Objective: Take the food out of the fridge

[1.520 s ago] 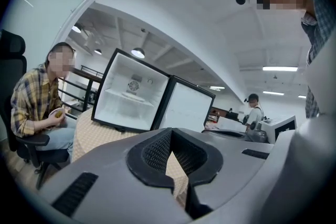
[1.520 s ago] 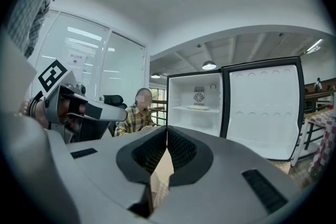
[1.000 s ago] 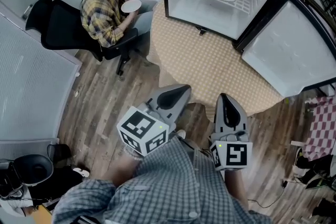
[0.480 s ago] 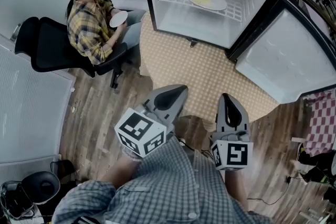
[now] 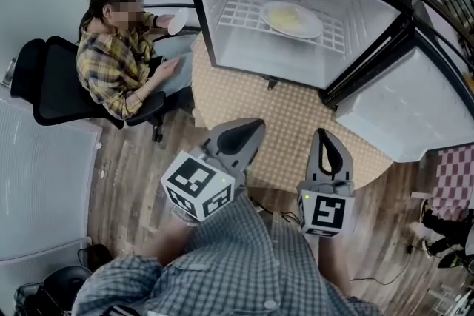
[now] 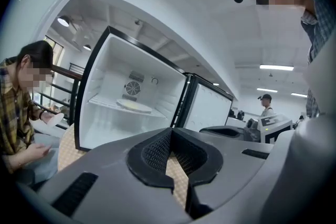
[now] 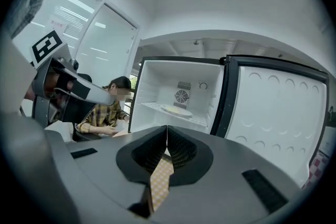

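A small fridge (image 5: pixel 222 26) stands open ahead on a woven mat. On its white wire shelf lies a plate of pale yellow food (image 5: pixel 291 18), which also shows in the left gripper view as the plate (image 6: pixel 134 105) and in the right gripper view as the plate (image 7: pixel 177 110). My left gripper (image 5: pixel 252 128) and right gripper (image 5: pixel 324 137) are held side by side in front of my body, pointing at the fridge and well short of it. Both are shut with nothing between the jaws; the tips meet in both views, left gripper (image 6: pixel 170 130) and right gripper (image 7: pixel 167 127).
The fridge door (image 5: pixel 407 107) hangs open to the right. A person in a plaid shirt (image 5: pixel 118 63) sits on a black chair (image 5: pixel 44 85) at the left, holding a white dish (image 5: pixel 178 22). The beige mat (image 5: pixel 296 122) lies on the wood floor. A checked cloth (image 5: pixel 452 181) is at far right.
Both grippers and I have moved forward toward the fridge, which now looks larger and closer. The seated person has slid leftward in view. Both grippers stay shut.
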`<action>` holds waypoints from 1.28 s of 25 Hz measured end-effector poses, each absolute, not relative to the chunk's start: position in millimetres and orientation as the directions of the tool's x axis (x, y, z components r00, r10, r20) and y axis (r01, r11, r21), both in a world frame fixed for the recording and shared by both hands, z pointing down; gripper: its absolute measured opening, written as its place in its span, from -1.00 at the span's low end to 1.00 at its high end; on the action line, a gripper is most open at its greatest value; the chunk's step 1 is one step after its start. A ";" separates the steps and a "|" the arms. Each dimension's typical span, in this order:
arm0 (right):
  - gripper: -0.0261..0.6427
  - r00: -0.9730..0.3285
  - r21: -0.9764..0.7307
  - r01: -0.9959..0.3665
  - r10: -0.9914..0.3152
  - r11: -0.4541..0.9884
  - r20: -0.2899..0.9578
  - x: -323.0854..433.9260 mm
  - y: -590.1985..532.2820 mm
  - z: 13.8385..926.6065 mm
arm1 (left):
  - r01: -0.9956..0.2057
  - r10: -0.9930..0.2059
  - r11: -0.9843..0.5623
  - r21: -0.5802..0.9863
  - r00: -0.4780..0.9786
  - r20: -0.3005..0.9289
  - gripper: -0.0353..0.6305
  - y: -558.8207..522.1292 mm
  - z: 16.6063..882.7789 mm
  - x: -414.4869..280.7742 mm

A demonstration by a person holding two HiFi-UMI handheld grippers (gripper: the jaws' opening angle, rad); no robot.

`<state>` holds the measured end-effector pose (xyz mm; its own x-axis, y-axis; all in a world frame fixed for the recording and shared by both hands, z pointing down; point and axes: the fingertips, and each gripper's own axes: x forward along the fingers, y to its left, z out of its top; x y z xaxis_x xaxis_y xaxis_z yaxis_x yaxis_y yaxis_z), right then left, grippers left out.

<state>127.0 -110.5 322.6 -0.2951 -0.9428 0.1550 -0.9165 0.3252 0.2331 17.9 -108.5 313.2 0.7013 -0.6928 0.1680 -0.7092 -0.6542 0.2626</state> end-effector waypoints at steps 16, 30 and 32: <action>-0.89 -0.156 0.338 -0.917 -0.971 0.211 0.182 109.2 -215.9 337.8 | -0.607 -0.584 -0.752 0.256 0.794 0.169 -0.88 -196.3 329.8 -7.8; -0.89 -0.119 0.713 -0.659 -0.969 0.240 0.216 91.8 -296.5 334.7 | -0.613 -0.594 -0.739 0.279 0.788 0.158 -0.88 -224.0 334.8 -30.4; -0.89 -0.117 0.763 -0.597 -0.968 0.248 0.223 89.0 -303.6 336.2 | -0.618 -0.600 -0.734 0.281 0.784 0.157 -0.88 -225.3 335.4 -30.2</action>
<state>89.0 -303.6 336.2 -0.1169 -0.9678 0.2229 -0.5973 0.2478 0.7628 -30.2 -225.3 335.4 0.7840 -0.6004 0.1574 -0.6184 -0.7338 0.2812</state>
